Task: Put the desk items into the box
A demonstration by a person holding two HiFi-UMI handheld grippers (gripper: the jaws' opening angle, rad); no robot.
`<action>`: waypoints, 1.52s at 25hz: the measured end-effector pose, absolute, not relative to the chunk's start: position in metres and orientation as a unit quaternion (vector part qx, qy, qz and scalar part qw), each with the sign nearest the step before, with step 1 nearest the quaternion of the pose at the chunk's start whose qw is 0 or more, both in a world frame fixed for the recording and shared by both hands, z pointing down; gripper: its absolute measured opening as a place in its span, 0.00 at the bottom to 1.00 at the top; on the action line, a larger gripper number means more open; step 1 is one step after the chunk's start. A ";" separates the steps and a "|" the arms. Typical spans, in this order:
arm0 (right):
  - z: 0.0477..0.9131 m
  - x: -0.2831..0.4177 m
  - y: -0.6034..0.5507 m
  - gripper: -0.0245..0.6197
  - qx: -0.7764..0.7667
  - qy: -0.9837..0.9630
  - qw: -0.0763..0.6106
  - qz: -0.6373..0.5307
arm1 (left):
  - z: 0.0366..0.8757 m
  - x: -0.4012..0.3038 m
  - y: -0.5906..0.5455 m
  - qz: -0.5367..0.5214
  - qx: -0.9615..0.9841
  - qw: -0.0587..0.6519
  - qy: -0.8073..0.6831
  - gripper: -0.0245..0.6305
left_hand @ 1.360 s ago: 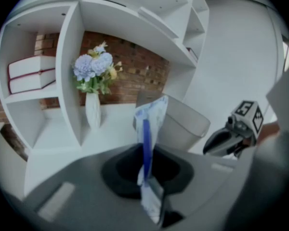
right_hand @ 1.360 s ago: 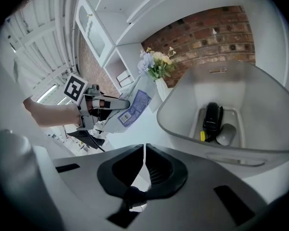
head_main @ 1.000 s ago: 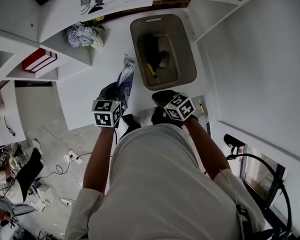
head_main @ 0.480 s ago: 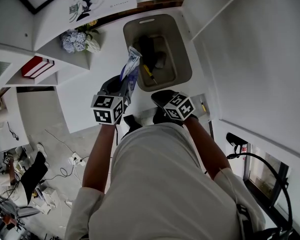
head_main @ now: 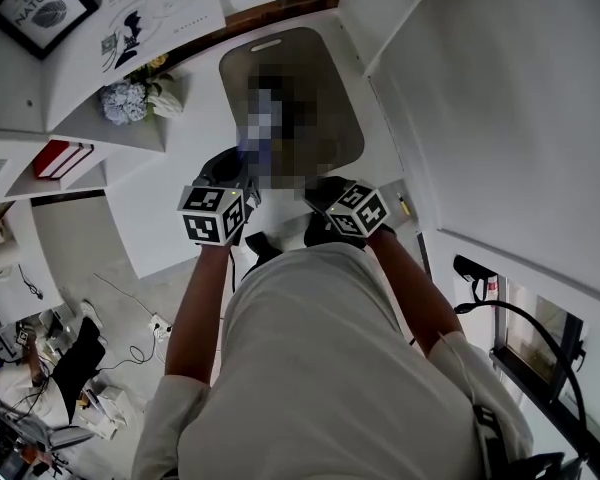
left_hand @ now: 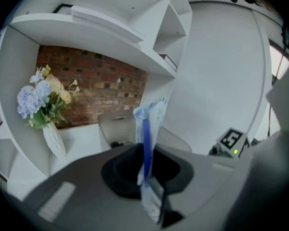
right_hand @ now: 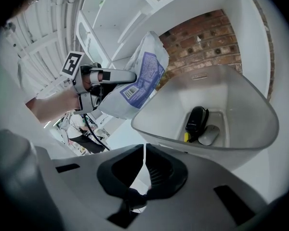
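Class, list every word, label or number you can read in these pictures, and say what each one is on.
"OF NATURE": on the framed picture.
Poster: print too small to read.
Packet: blue label and barcode, too blurred to read.

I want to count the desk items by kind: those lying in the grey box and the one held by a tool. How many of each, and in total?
In the box:
Black device: 1
Grey mouse: 1
Yellow item, mostly hidden: 1
Clamped in the left tool:
White-and-blue packet: 1
Total: 4
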State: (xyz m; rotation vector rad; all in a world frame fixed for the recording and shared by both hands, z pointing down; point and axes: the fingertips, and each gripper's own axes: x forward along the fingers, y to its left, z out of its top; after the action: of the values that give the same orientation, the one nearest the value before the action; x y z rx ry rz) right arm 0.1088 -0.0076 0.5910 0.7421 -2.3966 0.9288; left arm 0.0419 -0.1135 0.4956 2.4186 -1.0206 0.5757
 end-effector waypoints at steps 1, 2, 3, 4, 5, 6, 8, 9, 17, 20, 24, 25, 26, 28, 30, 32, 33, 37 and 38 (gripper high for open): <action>0.591 0.112 -0.008 0.06 0.271 -0.871 0.229 0.339 | 0.497 0.046 -0.114 0.212 0.878 0.223 -0.368 0.08; 0.591 0.115 -0.009 0.06 0.272 -0.871 0.227 0.340 | 0.498 0.050 -0.115 0.215 0.878 0.221 -0.366 0.08; 0.591 0.119 -0.009 0.06 0.273 -0.871 0.226 0.340 | 0.499 0.053 -0.117 0.218 0.878 0.219 -0.366 0.08; 0.591 0.122 -0.010 0.06 0.273 -0.871 0.227 0.340 | 0.499 0.055 -0.118 0.220 0.877 0.218 -0.366 0.08; 0.592 0.126 -0.010 0.06 0.273 -0.871 0.227 0.340 | 0.500 0.057 -0.119 0.222 0.877 0.217 -0.368 0.08; 0.592 0.130 -0.011 0.06 0.273 -0.871 0.228 0.340 | 0.500 0.058 -0.120 0.224 0.875 0.216 -0.370 0.08; 0.592 0.139 -0.013 0.06 0.273 -0.871 0.228 0.340 | 0.499 0.061 -0.123 0.227 0.874 0.214 -0.374 0.08; 0.593 0.144 -0.014 0.06 0.274 -0.870 0.228 0.340 | 0.498 0.063 -0.125 0.229 0.873 0.211 -0.375 0.08; 0.594 0.169 -0.022 0.06 0.275 -0.871 0.222 0.340 | 0.486 0.087 -0.146 0.234 0.876 0.201 -0.370 0.08; 0.594 0.177 -0.023 0.06 0.274 -0.872 0.220 0.341 | 0.496 0.102 -0.147 0.246 0.876 0.206 -0.361 0.08; 0.594 0.190 -0.023 0.06 0.270 -0.873 0.217 0.342 | 0.513 0.123 -0.147 0.271 0.876 0.208 -0.342 0.09; 0.594 0.193 -0.023 0.06 0.270 -0.873 0.217 0.342 | 0.518 0.128 -0.147 0.278 0.876 0.207 -0.336 0.08; 0.594 0.196 -0.022 0.06 0.271 -0.873 0.216 0.344 | 0.522 0.133 -0.148 0.284 0.876 0.206 -0.331 0.09; 0.595 0.203 -0.023 0.06 0.275 -0.871 0.214 0.348 | 0.531 0.141 -0.150 0.296 0.876 0.205 -0.321 0.09; 0.596 0.209 -0.024 0.06 0.281 -0.868 0.211 0.352 | 0.540 0.147 -0.153 0.305 0.875 0.205 -0.314 0.09; 0.597 0.215 -0.025 0.06 0.286 -0.865 0.208 0.355 | 0.550 0.153 -0.157 0.313 0.873 0.210 -0.310 0.09; 0.597 0.217 -0.025 0.06 0.288 -0.864 0.207 0.356 | 0.554 0.155 -0.159 0.316 0.871 0.213 -0.309 0.09; 0.599 0.224 -0.029 0.06 0.295 -0.860 0.207 0.361 | 0.572 0.161 -0.166 0.329 0.866 0.221 -0.306 0.09; 0.599 0.226 -0.030 0.06 0.296 -0.860 0.206 0.362 | 0.577 0.162 -0.167 0.333 0.864 0.222 -0.305 0.09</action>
State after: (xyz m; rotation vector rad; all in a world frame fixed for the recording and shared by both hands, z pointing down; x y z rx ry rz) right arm 0.2263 -0.0304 0.5991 0.8250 -2.3949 1.0073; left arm 0.1622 -0.1670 0.5772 2.3878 -0.8434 0.9207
